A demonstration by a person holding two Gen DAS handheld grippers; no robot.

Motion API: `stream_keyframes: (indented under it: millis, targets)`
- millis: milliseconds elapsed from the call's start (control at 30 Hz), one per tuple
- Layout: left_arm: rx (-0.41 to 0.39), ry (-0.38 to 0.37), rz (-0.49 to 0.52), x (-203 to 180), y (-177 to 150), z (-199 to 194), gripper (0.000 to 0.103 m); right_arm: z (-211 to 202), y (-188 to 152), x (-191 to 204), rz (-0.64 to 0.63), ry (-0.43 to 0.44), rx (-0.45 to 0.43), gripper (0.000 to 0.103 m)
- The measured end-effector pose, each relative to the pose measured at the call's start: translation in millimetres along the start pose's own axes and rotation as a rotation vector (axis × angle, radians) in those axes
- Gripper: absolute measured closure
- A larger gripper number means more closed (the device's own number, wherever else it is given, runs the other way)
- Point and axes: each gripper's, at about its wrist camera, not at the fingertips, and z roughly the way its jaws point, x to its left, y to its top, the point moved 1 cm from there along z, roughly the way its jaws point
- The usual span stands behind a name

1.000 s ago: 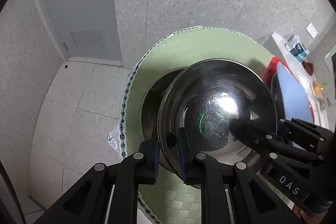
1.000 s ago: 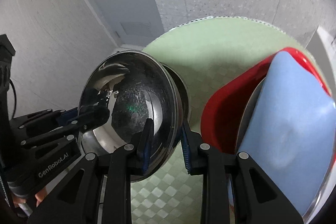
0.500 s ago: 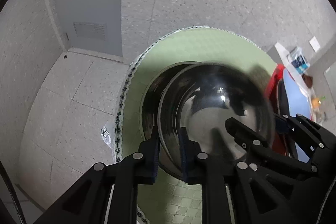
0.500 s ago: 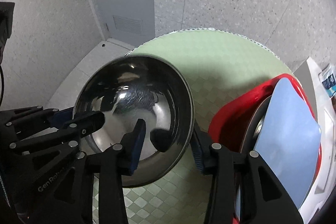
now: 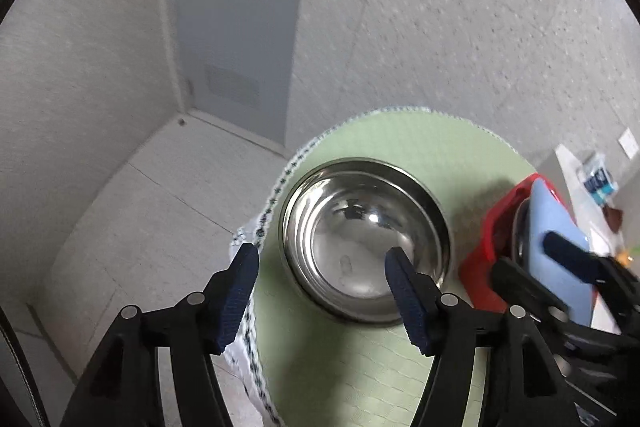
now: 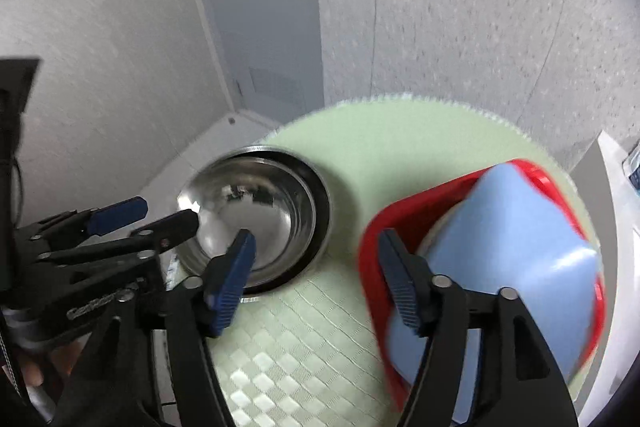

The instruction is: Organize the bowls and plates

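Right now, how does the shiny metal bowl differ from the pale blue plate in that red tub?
The metal bowl is round, deep and mirror-shiny; the blue plate is matte with a squarish, rounded-corner outline. The bowl lies flat, mouth up, on the green tablecloth, nested in another steel bowl; the plate stands on edge in the red tub. Neither is held by a claw.

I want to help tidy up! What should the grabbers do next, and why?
Probably reach the right gripper toward the blue plate in the red tub. The steel bowls already sit nested on the green mat, and both grippers' fingers are opening with nothing between them.
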Motion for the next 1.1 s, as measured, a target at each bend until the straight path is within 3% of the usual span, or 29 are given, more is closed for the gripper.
stream_keyframes:
  millis: [167,267,500,767,900,1100]
  targets:
    - [-0.098,-0.002,-0.009,-43.9,-39.1,-52.6,0.039,-64.3,-25.3,-38.6,-0.002,0.020,-0.089,0.029]
    - [-0.153,-0.013,-0.012,-87.6,-78.3,-82.3,0.024,-101.1,-49.7,-80.9,0.035,0.008,-0.125,0.026]
    - [-0.162,-0.024,-0.015,-170.6,-168.4,-106.6,0.023,-145.6,-105.0,-172.9,0.136,-0.052,-0.125,0.025]
    - [-0.082,0.020,0.021,-236.3,-225.8,-94.5,0.023,-120.7,-158.5,-232.9,0.274,-0.025,0.004,0.025]
    - [-0.030,0.062,-0.011,-259.9,-226.0,-76.0,0.023,-102.3,-178.0,-243.1,0.318,0.026,0.058,0.025]
    - [0.077,0.040,-0.021,-265.9,-225.1,-42.7,0.030,-72.7,-199.2,-245.0,0.358,0.079,0.137,0.033]
